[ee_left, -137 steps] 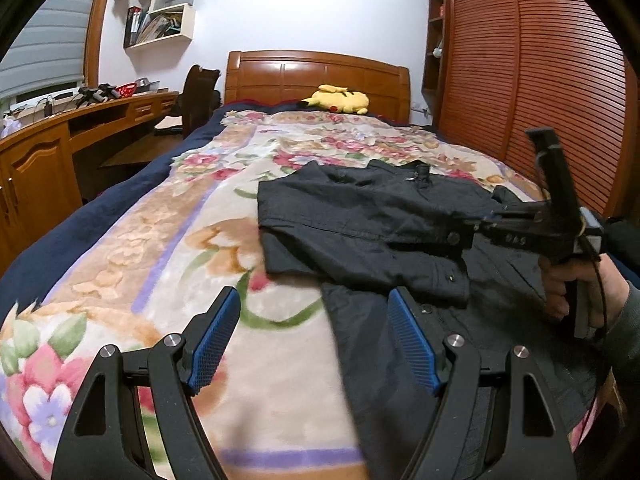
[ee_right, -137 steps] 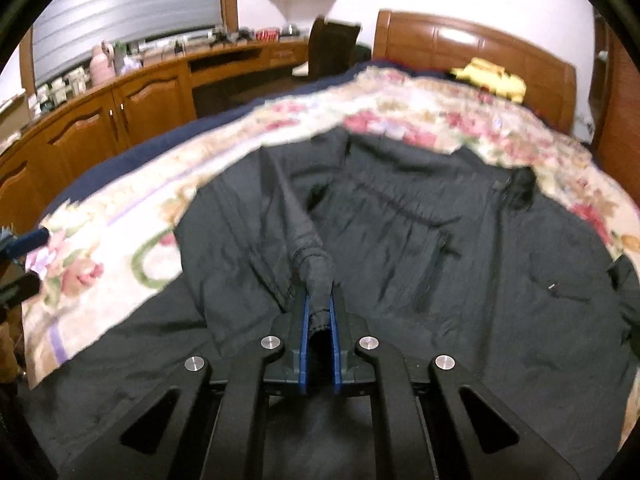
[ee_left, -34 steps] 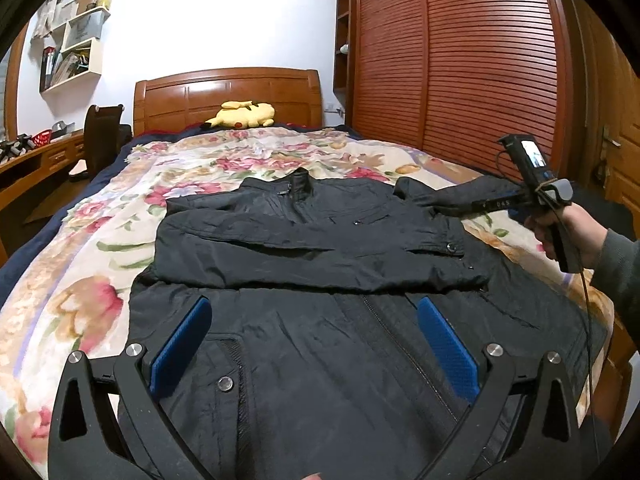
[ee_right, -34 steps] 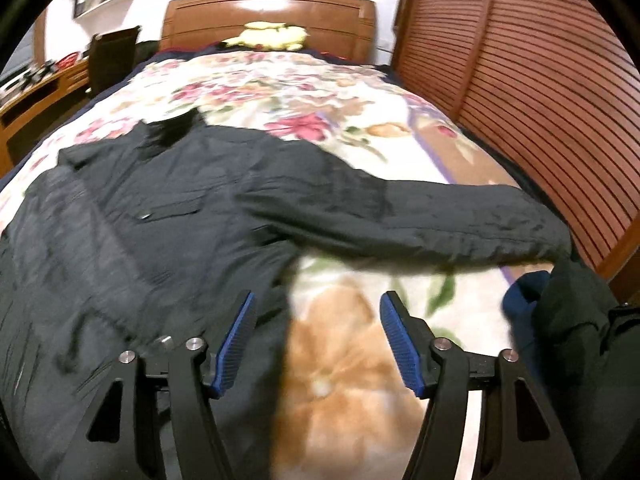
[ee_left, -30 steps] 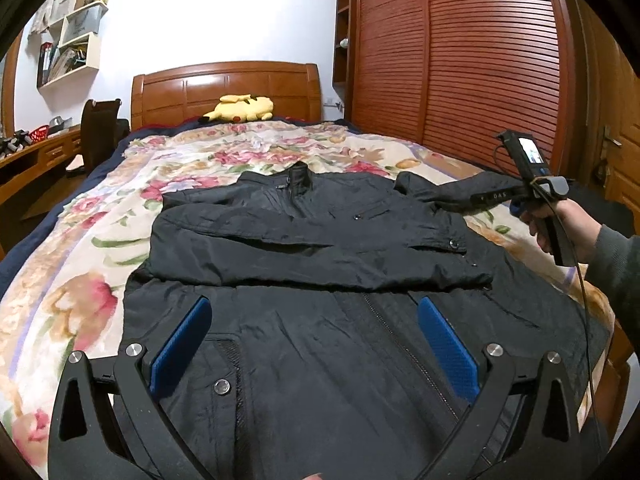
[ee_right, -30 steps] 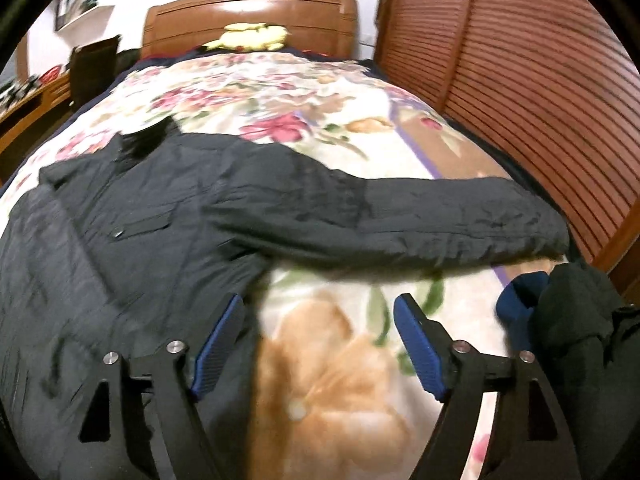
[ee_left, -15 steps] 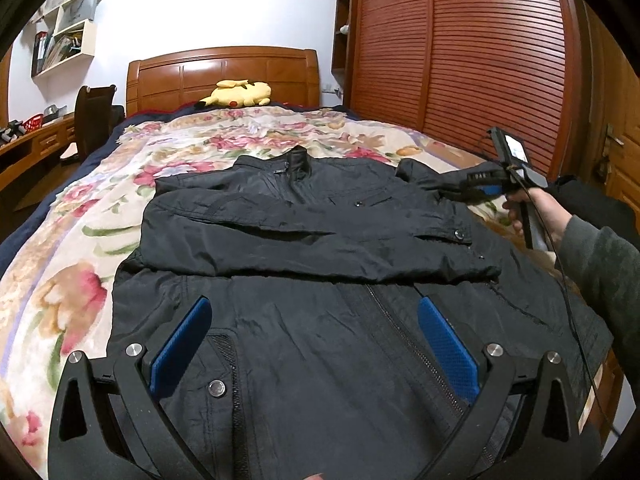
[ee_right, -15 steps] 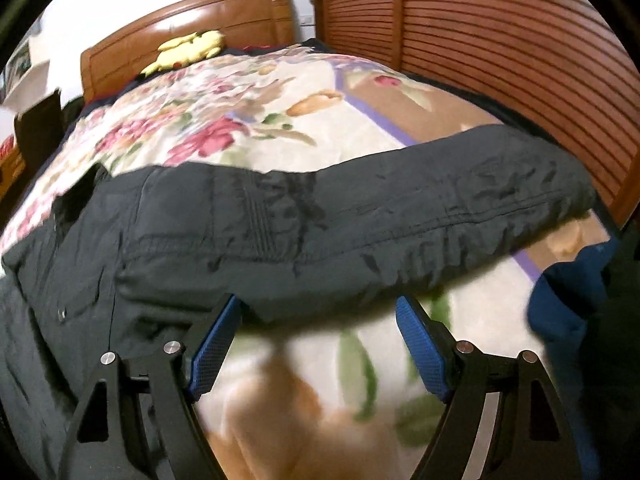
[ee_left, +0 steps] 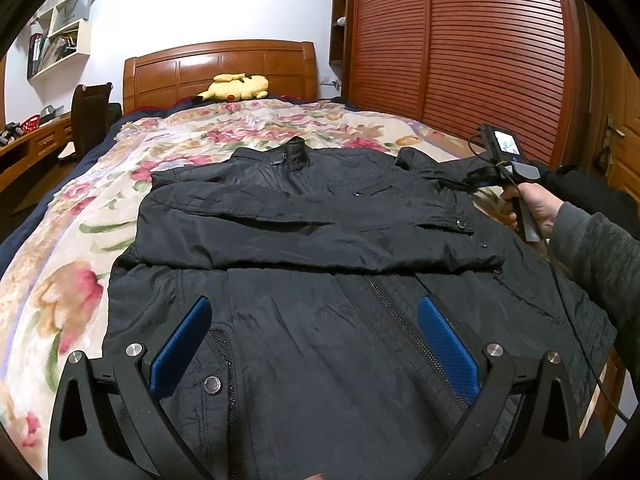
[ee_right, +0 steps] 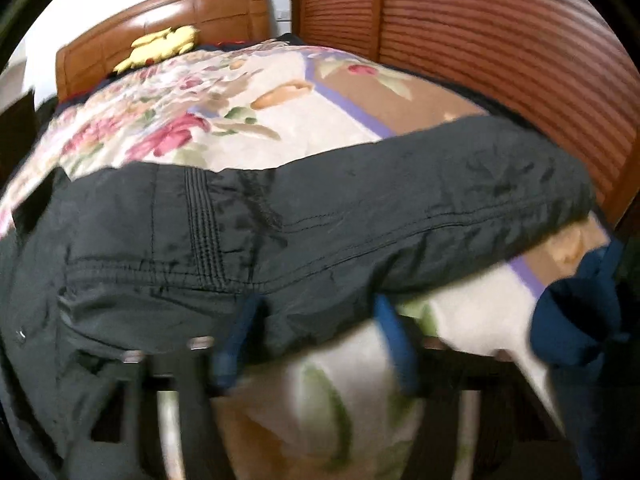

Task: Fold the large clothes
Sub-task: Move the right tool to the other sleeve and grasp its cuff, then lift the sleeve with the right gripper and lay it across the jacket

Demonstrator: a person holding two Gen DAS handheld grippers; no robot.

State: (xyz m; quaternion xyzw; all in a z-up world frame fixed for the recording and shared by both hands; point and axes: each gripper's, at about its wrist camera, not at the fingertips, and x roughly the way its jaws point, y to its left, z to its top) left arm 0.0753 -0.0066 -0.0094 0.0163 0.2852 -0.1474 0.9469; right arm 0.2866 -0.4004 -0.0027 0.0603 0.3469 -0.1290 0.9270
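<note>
Lying flat on the floral blanket (ee_left: 60,264) of the bed, front up, a black jacket (ee_left: 320,248), collar toward the wooden headboard (ee_left: 220,68), one sleeve (ee_left: 304,240) folded across the chest, zip running down the lower half. Hovering over the hem in the left wrist view, the left gripper (ee_left: 316,344), blue pads (ee_left: 180,344) spread wide, nothing between them, no contact with the cloth to be made out. Off to the right edge, a hand (ee_left: 532,208) in a grey sleeve gripping the right gripper (ee_left: 476,178), tip reaching in at the jacket's far sleeve; jaw state not readable from here. Against the headboard, a yellow plush toy (ee_left: 236,86); alongside the bed, a slatted wooden wardrobe (ee_left: 460,60); at left, a desk (ee_left: 28,140) and a chair (ee_left: 90,120). Blurring badly in the right wrist view, the right gripper (ee_right: 316,340) with jaws closing, the lower edge of the outstretched sleeve (ee_right: 360,220) sitting between the blue pads (ee_right: 236,344), gap remaining on the right side, pads not yet pinching. Stretching across the blanket (ee_right: 280,120) toward the wardrobe side, that sleeve, cuff end near the bed edge. At far right, some dark blue cloth (ee_right: 572,320), unclear what.
</note>
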